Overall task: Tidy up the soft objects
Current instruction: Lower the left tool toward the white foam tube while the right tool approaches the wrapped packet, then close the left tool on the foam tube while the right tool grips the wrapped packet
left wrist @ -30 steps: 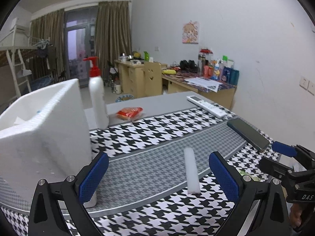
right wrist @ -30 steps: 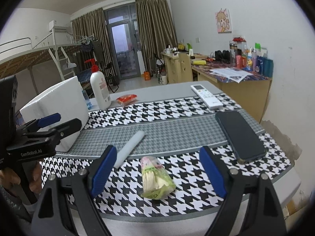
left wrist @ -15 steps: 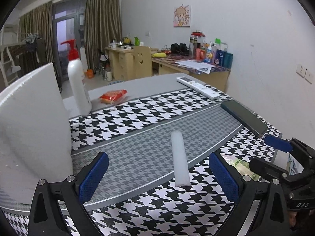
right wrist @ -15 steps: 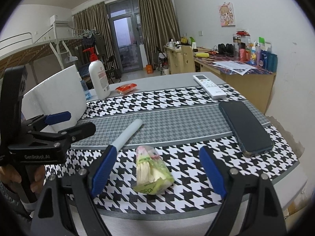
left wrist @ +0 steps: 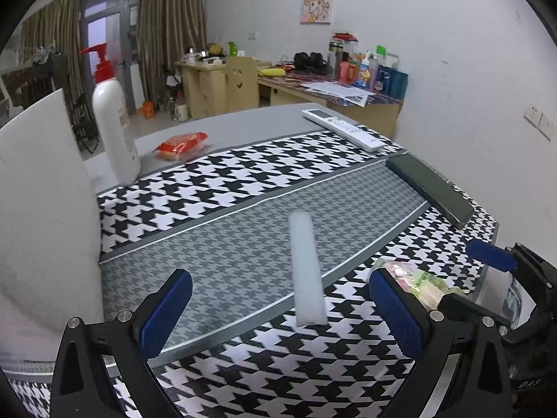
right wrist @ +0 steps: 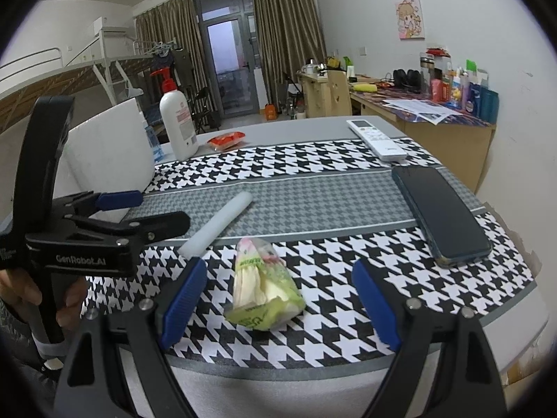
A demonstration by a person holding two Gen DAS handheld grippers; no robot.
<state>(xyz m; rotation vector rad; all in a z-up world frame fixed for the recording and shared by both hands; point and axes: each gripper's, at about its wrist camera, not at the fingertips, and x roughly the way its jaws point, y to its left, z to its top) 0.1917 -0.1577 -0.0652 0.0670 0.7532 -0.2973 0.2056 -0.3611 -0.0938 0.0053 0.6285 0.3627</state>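
Observation:
A white foam stick (left wrist: 306, 268) (right wrist: 217, 224) lies on the houndstooth table cloth (left wrist: 243, 181). My left gripper (left wrist: 280, 311) stands open just short of its near end, the stick lined up between the blue pads. A green tissue pack (right wrist: 263, 287) (left wrist: 419, 280) lies near the table's front edge. My right gripper (right wrist: 278, 299) is open with the pack between its pads, untouched. The left gripper (right wrist: 139, 209) shows at the left of the right wrist view, held by a hand.
A white foam box (left wrist: 41, 209) (right wrist: 104, 146) stands at the left. Behind it are a pump bottle (left wrist: 113, 129) (right wrist: 177, 122) and a red snack pack (left wrist: 181, 144) (right wrist: 226, 139). A remote (right wrist: 377, 139) and a dark phone (right wrist: 442, 212) lie at the right.
My left gripper has sunk and swung right, so the foam box slid toward the left edge and the foam stick sits between the pads. The right gripper has tilted down slightly toward the tissue pack.

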